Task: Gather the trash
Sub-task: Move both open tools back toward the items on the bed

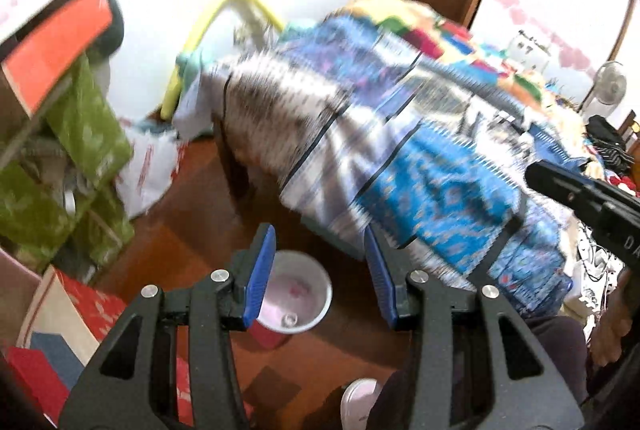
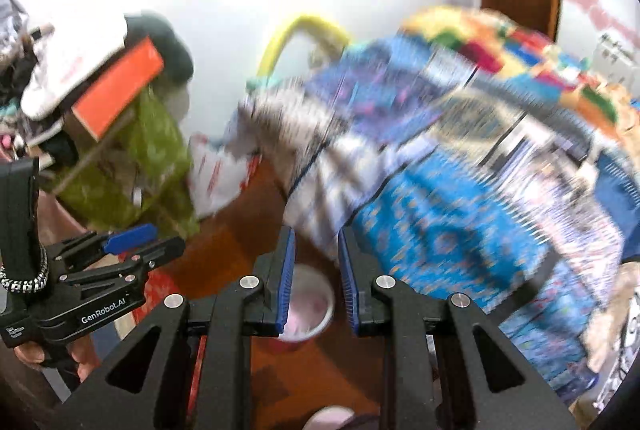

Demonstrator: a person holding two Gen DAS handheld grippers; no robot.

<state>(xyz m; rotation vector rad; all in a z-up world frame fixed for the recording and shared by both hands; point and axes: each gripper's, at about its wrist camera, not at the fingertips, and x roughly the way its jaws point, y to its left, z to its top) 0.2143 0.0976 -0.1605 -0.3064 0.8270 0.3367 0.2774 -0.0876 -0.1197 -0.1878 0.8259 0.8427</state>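
A round bin (image 1: 298,296) with a pale liner and a red base stands on the brown floor, seen between and below my left gripper's fingers. My left gripper (image 1: 318,234) is open, its blue pads well apart with nothing between them. The right wrist view shows the same bin (image 2: 314,306) under my right gripper (image 2: 317,234), whose blue pads stand a narrow gap apart and hold nothing. Both grippers hang high above the bin and point down at a slant. The picture is blurred by motion.
A bed with a blue patterned blanket (image 1: 432,185) fills the right side. Green bags (image 1: 88,133), an orange box (image 1: 60,41) and a white plastic bag (image 1: 150,169) crowd the left. A foot in a pale slipper (image 1: 360,400) is at the bottom edge.
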